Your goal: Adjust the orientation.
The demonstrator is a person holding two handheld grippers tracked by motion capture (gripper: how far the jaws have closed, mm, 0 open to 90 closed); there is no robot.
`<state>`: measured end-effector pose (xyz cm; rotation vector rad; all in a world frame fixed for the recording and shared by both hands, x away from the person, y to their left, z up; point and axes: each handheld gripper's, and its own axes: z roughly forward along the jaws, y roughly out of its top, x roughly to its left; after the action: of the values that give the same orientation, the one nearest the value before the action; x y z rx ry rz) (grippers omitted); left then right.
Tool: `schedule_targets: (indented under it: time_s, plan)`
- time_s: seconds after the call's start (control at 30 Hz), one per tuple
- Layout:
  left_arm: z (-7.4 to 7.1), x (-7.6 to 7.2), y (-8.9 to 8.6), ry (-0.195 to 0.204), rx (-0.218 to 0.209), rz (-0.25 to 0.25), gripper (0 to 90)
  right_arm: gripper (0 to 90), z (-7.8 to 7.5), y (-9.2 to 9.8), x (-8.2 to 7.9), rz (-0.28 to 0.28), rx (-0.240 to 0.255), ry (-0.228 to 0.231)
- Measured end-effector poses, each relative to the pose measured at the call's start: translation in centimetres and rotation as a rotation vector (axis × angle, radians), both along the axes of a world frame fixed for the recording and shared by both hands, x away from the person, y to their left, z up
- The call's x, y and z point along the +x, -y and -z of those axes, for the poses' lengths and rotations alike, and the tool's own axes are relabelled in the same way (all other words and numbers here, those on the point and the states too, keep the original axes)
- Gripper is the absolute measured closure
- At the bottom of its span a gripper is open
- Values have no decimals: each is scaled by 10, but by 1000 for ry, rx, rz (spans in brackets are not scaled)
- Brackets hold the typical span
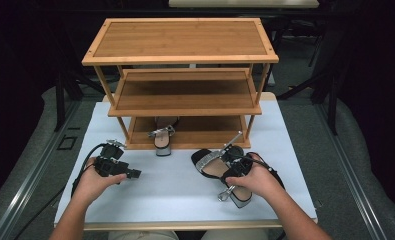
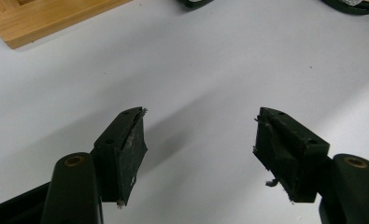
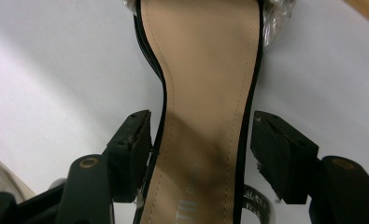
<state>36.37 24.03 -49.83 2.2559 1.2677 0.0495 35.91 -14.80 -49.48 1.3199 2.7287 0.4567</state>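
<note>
Where fingers [image 3: 131, 149] straddle, sandal [image 3: 205, 93] edges

Your black sandal [image 1: 216, 167] with the tan insole and silver strap lies on the white table [image 1: 175, 190] at about five o'clock, toe pointing toward eleven. Its mate [image 1: 164, 136] sits on the rack's bottom shelf [image 1: 205, 131] near twelve, heel jutting over the front edge.
</note>
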Motion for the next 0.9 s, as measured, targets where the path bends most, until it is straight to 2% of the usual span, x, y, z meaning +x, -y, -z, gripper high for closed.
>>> schedule_targets:
  time_s: [0.27, 0.4, 0.43, 0.47, 0.53, 0.63, 0.83, 0.9]
  plan:
    - [2, 0, 0, -8, 1, 0, 331, 363, 6, -1, 4, -3, -48, -68]
    - [3, 1, 0, -10, 0, 0, 331, 368, 7, -1, 8, 12, -34, -109]
    - [3, 1, 0, -11, 0, -2, 331, 370, 6, -2, 7, 32, -38, -135]
    - [3, 1, 0, -11, 0, -1, 331, 372, 8, -1, 8, 23, -46, -121]
    - [3, 1, 0, -11, 0, -2, 331, 382, 8, -2, 9, 52, -48, -145]
    - [4, 1, 0, -14, -1, -3, 331, 392, 9, -2, 11, 57, -46, -157]
    - [4, 1, 0, -14, -4, -4, 332, 402, 8, -5, 10, 68, -56, -152]
    - [4, 1, -1, -16, -2, -6, 332, 410, 8, -5, 10, 59, -64, -138]
